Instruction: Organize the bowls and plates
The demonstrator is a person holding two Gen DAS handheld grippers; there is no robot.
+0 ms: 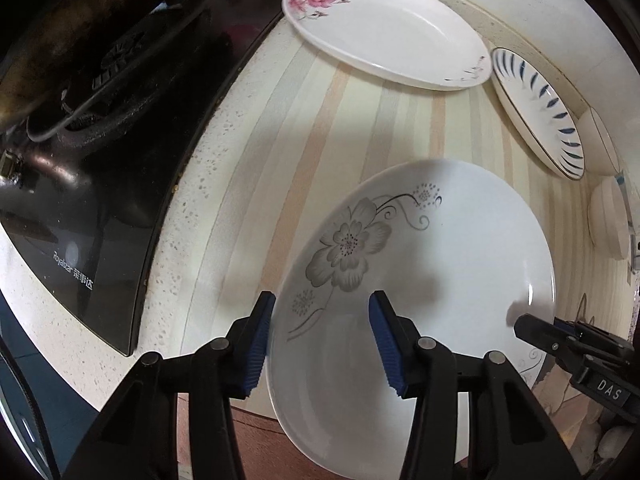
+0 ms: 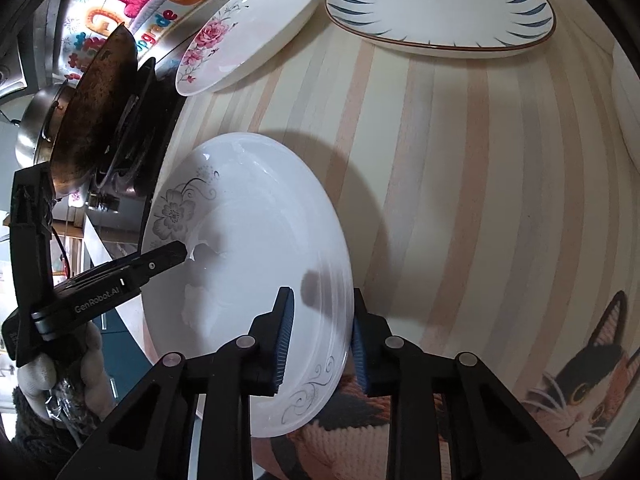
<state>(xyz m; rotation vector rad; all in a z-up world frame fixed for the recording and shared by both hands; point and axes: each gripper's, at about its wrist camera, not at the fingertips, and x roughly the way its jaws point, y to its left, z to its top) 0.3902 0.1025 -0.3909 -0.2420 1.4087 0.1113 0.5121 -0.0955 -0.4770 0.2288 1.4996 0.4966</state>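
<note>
While it lies at the near edge of the striped tabletop, overhanging that edge toward the camera, the grey-flower plate is straddled at its rim by both tools. From the right wrist view, the right claw has one blue pad inside the plate and the other outside its rim at about 5 o'clock; the jaws look nearly closed on the rim, though whether the pads actually press it I cannot tell. At the plate's 9 o'clock the left claw also straddles the rim, its jaws plainly apart with a wide gap.

By my judgement the plate is glazed ceramic: stiff, fairly heavy for a pinch hold, slick, and liable to chip or shatter if it slips. The rim is the only place to take it, with one pad above and one below, seated deep; holds on opposite sides would keep it from tipping.

Toward 12 o'clock, well apart, lies a pink-rose plate, and just beside it at 1 o'clock a blue-leaf plate. Pale bowls sit at 3 o'clock. A black gas hob with a dark wok lies off at 10 o'clock.
</note>
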